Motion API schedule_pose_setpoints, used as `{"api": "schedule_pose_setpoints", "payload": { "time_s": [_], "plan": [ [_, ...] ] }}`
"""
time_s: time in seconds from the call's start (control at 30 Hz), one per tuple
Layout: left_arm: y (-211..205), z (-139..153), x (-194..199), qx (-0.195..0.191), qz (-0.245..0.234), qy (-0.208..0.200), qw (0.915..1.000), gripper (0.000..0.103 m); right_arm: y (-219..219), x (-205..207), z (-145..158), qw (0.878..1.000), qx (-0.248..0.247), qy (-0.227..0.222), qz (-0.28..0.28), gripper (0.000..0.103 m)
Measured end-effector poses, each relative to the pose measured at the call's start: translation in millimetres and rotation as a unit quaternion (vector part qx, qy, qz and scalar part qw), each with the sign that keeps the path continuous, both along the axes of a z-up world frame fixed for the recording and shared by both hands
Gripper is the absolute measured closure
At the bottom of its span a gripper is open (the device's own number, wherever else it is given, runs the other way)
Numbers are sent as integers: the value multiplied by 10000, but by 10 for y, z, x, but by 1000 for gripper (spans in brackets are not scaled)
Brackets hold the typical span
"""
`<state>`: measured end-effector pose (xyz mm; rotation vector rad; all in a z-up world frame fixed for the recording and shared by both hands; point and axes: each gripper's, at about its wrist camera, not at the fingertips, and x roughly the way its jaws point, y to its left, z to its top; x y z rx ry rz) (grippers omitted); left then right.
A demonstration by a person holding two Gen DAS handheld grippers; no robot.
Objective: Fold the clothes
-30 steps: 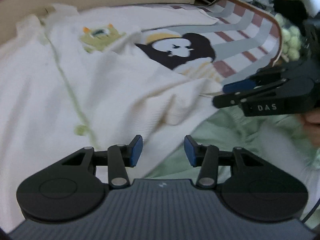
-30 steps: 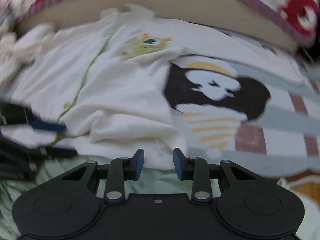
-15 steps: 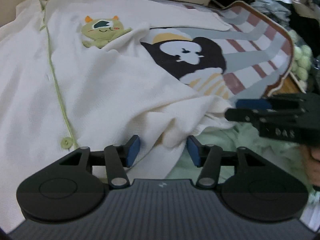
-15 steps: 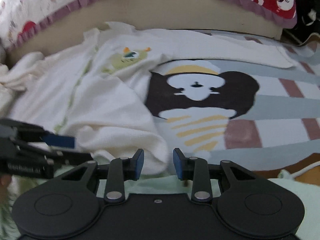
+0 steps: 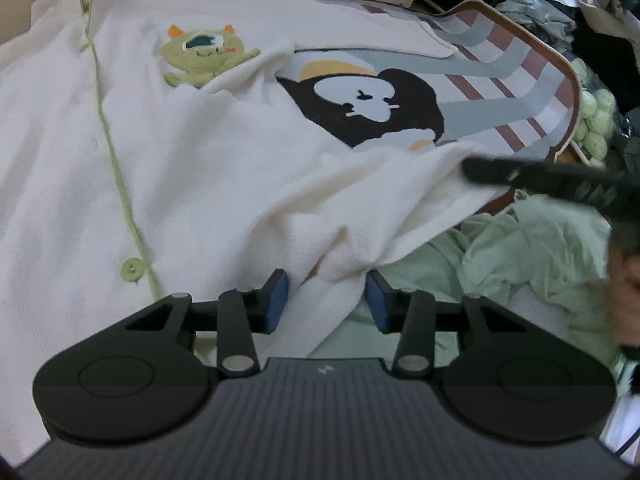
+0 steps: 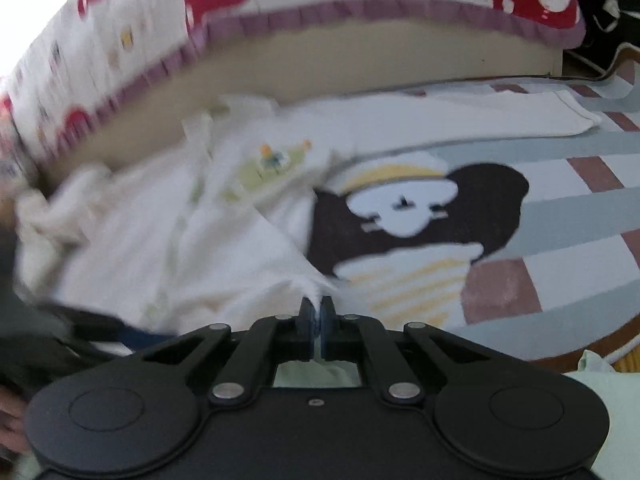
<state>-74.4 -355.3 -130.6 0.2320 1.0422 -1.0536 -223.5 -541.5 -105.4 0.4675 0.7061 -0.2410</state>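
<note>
Between the parted jaws of the left gripper lies a bunched hem of the cream shirt; the right gripper pinches its corner, jaws closed, over the rug.

The cream shirt runs off the left edge of the left wrist view, and in the right wrist view its left half is smeared by motion blur. The right gripper shows there only as a dark blurred bar, so its pads cannot be made out. The rug lies partly hidden under the shirt.
</note>
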Motion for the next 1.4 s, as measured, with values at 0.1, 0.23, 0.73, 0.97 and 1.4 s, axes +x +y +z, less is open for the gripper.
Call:
{"api": "schedule_pose_setpoints", "payload": {
  "time_s": [0.1, 0.23, 0.73, 0.97, 1.4],
  "plan": [
    [86, 31, -118, 24, -123, -284, 9995, 50, 32, -12, 83, 9999, -99, 50, 37, 99],
    [90, -130, -246, 536, -257, -725, 9956, 52, 75, -28, 193, 9996, -231, 116, 87, 99],
    [444, 22, -416, 560, -98, -123, 9983, 96, 273, -137, -5, 9872, -646, 1448, 169, 100],
    [341, 360, -346, -102, 112, -315, 9994, 47, 276, -246, -13, 9894, -613, 1309, 136, 100],
    [-161, 105, 163, 259, 327, -591, 9974, 95, 316, -136, 154, 9929, -1070, 399, 336, 97]
  ]
}}
